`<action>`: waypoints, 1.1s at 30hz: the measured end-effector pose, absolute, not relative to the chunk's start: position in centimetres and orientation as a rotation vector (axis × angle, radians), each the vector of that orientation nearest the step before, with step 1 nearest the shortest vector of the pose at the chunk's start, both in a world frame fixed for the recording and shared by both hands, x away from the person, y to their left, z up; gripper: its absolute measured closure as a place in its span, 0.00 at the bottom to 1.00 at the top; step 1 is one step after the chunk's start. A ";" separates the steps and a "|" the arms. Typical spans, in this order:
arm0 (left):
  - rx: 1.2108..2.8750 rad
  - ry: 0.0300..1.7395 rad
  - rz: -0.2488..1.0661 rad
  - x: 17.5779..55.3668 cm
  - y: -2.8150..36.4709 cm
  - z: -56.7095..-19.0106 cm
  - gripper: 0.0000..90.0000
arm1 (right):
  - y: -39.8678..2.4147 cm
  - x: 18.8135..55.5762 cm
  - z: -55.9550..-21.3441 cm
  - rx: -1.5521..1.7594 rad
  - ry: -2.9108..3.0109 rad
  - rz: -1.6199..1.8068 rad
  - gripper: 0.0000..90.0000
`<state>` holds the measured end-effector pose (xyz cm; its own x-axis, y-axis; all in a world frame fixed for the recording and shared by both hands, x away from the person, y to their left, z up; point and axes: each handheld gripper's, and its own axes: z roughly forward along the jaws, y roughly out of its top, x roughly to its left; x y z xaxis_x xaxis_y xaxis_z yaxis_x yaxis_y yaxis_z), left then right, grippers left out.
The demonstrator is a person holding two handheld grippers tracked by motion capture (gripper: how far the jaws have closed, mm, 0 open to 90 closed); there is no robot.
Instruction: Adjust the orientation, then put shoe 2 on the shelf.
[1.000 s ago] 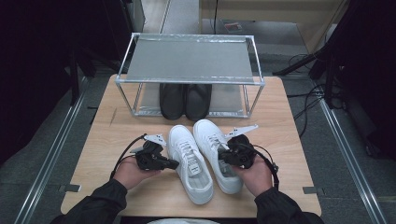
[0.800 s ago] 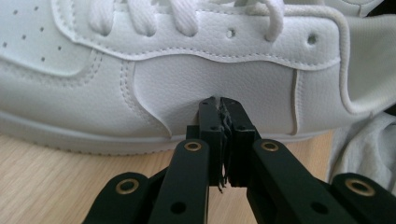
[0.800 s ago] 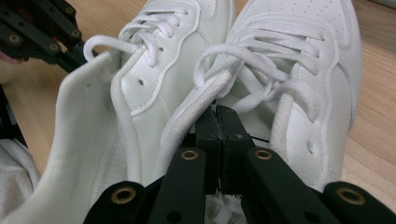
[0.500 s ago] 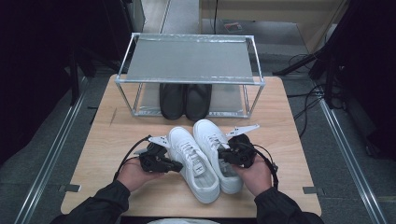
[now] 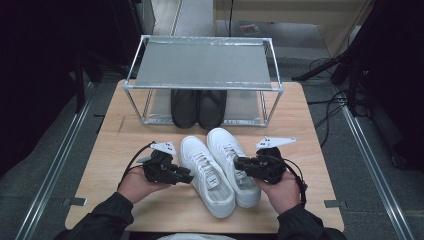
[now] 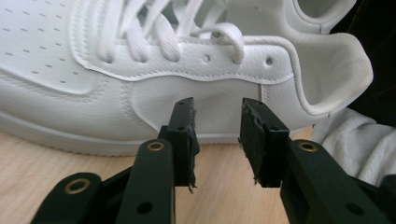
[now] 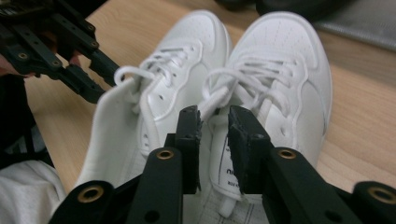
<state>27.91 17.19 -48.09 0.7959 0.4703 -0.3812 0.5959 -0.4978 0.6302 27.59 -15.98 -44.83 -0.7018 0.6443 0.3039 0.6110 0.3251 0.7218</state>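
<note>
Two white lace-up sneakers lie side by side on the wooden table (image 5: 125, 145), toes pointing away from me: the left sneaker (image 5: 207, 175) and the right sneaker (image 5: 232, 157). My left gripper (image 5: 187, 177) is level beside the left sneaker's (image 6: 140, 93) heel side. Its jaws have just been opening, and its fingertips (image 6: 217, 109) stand apart with nothing between them. My right gripper (image 5: 239, 164) sits at the right sneaker's (image 7: 285, 60) collar. Its jaws have also just been opening and show a narrow gap (image 7: 215, 114), with laces and tongue behind it, not pinched.
A metal-framed shoe rack (image 5: 202, 62) with a grey top shelf stands at the table's far side, with a pair of black shoes (image 5: 197, 107) under it. A strip of bare wood lies between rack and sneakers. White cloth (image 6: 355, 140) lies near the table's front edge.
Both grippers have let go of the sneakers and their jaws have parted. The right gripper has drawn slightly back and up. The sneakers lie nearly where they were.
</note>
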 end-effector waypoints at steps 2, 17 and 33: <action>2.184 0.788 -0.179 27.9 17.6 -47.9 0.68 | -16.0 27.3 -44.8 1.187 2.522 1.366 0.79; 2.088 0.885 -0.045 28.7 20.9 -46.8 0.49 | -13.9 26.5 -46.0 1.180 2.577 1.319 0.63; 2.053 0.931 -0.017 29.2 22.3 -46.8 0.48 | -12.8 26.0 -45.9 1.200 2.561 1.276 0.58</action>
<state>29.20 22.31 -46.77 0.7219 0.6077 -0.3310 0.6191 -0.3537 0.7011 25.99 -12.76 -45.90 -0.7004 0.6540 0.2859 0.6220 0.3628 0.6939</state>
